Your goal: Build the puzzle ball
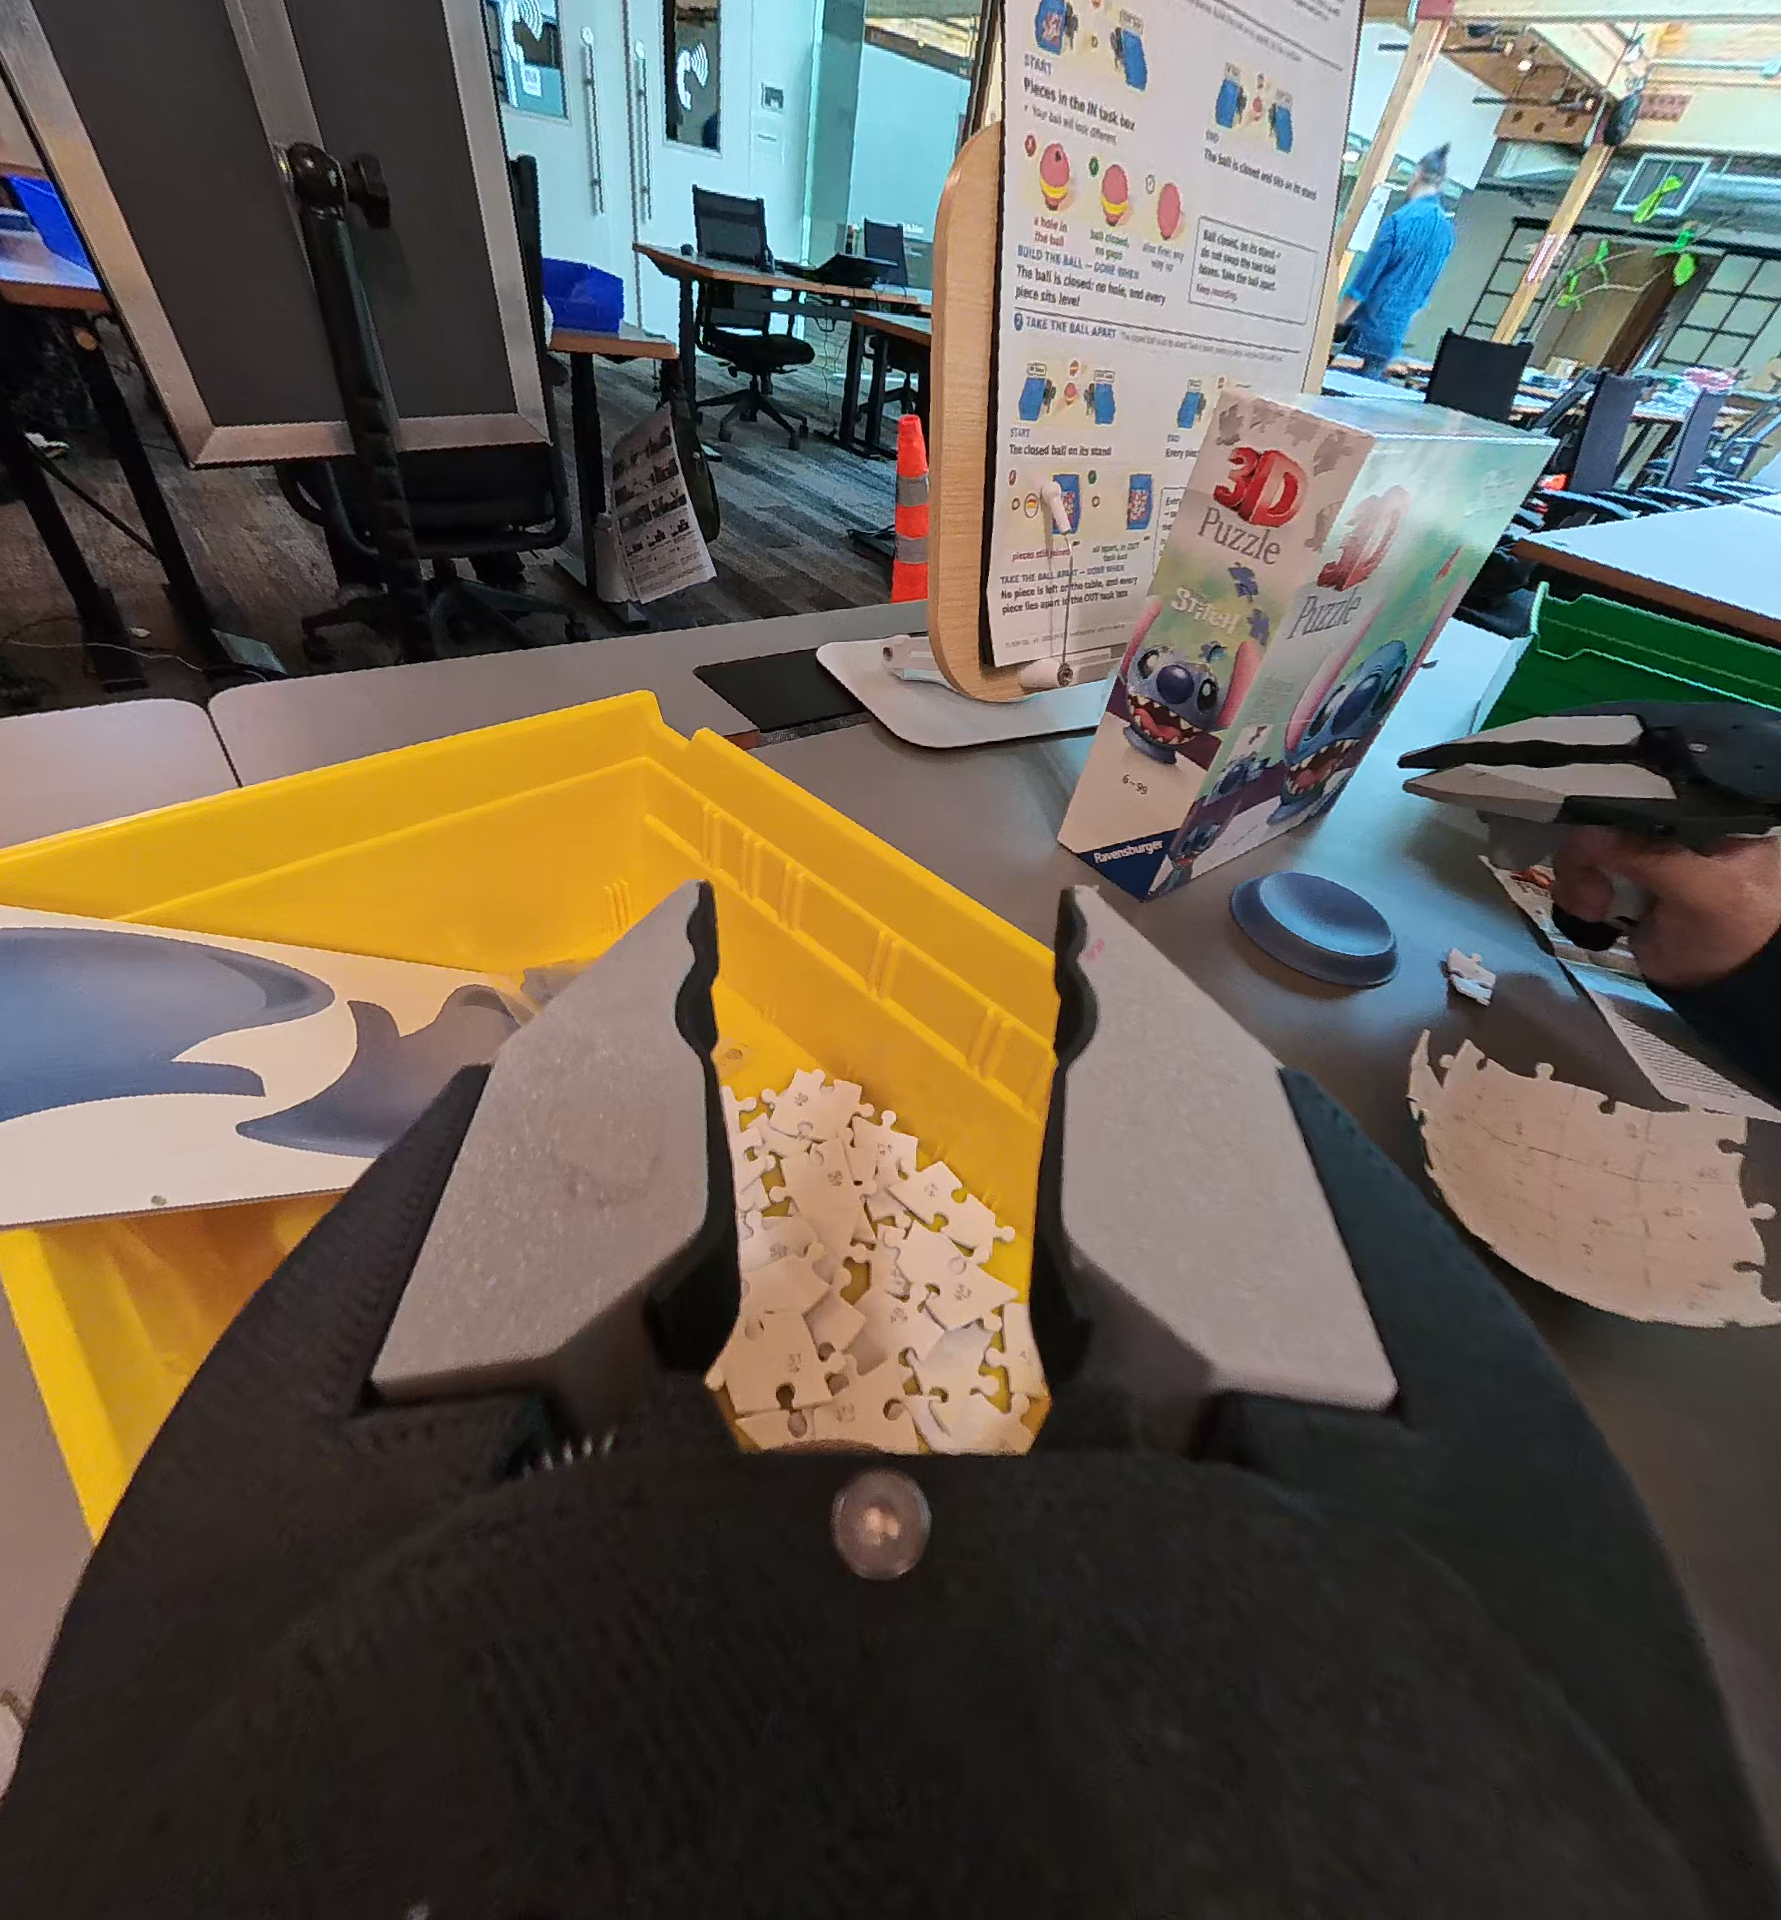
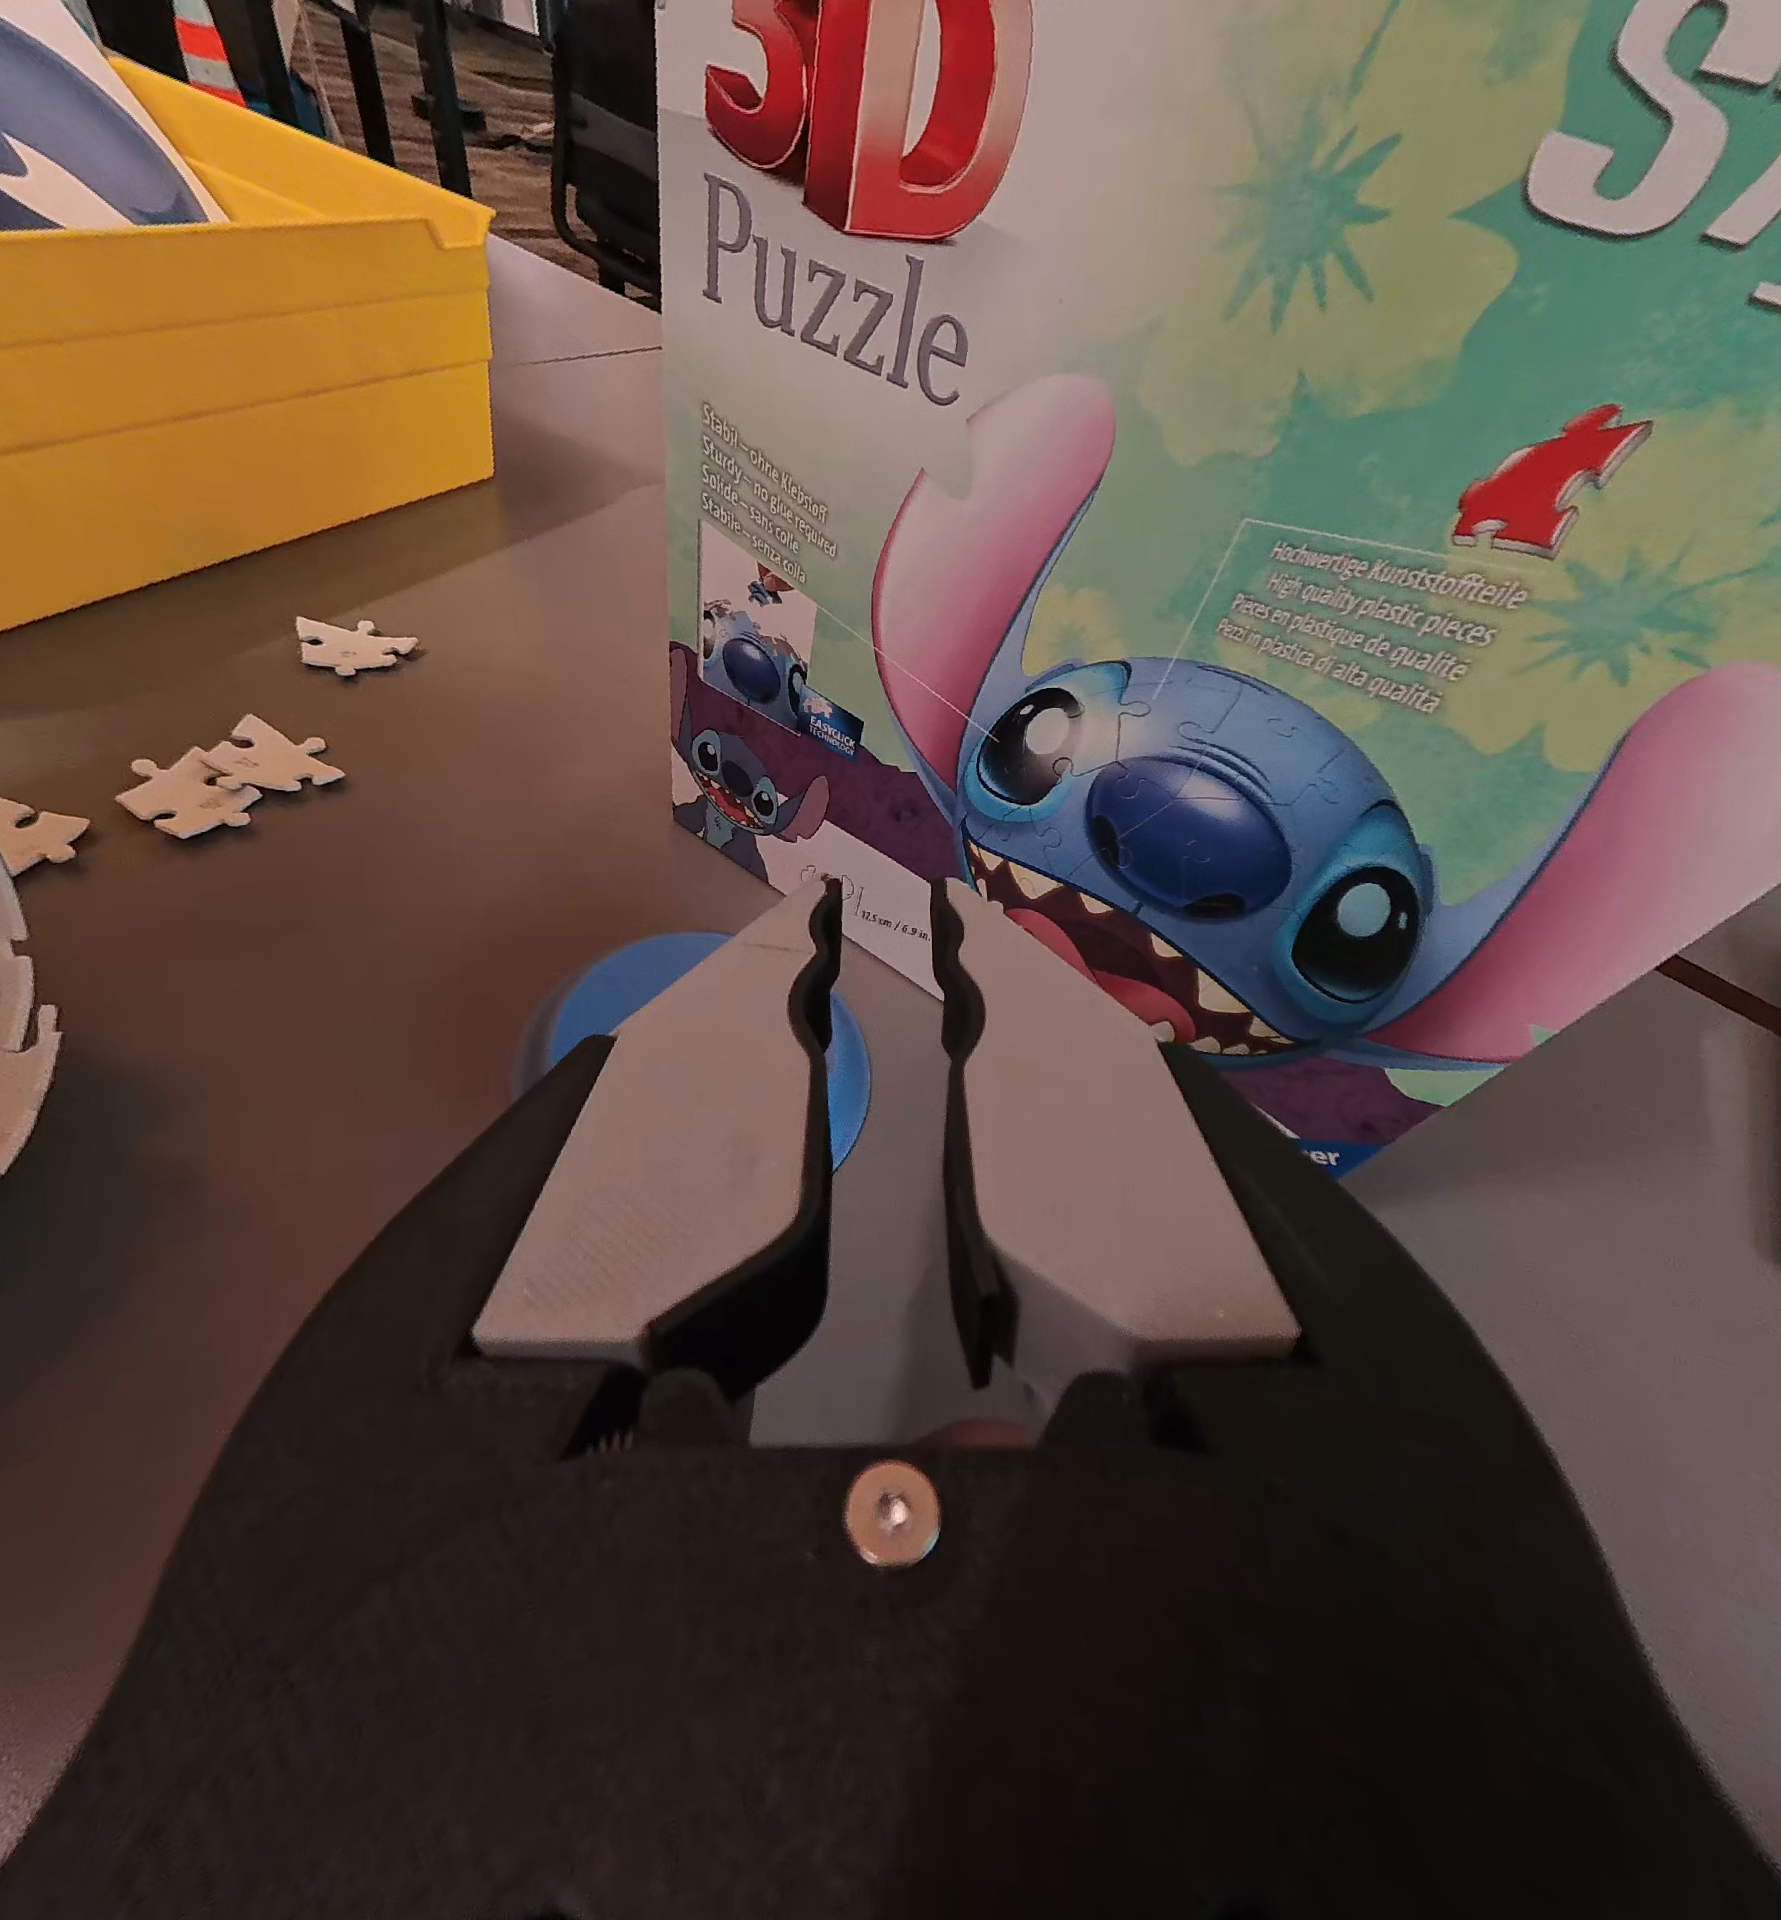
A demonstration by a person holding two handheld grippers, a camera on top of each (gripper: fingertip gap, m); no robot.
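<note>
Left gripper (image 1: 881, 914) spread wide above yellow bin (image 1: 865, 914), loose pieces (image 1: 865, 1247) partly hidden, right gripper (image 2: 886, 904) narrowly parted, empty, blue stand (image 2: 678, 966) mostly covered.

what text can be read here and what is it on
I won't quote writing; these bear it.
Puzzle box: large and small print on its faces.
Instruction poster behind it: headings, small print.
Puzzle pieces in the yellow bin: tiny marks, too small to read.

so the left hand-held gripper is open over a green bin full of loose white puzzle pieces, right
Not quite: the bin is yellow, not green. The left wrist view shows the left hand-held gripper open over it, with loose white puzzle pieces inside.
</note>
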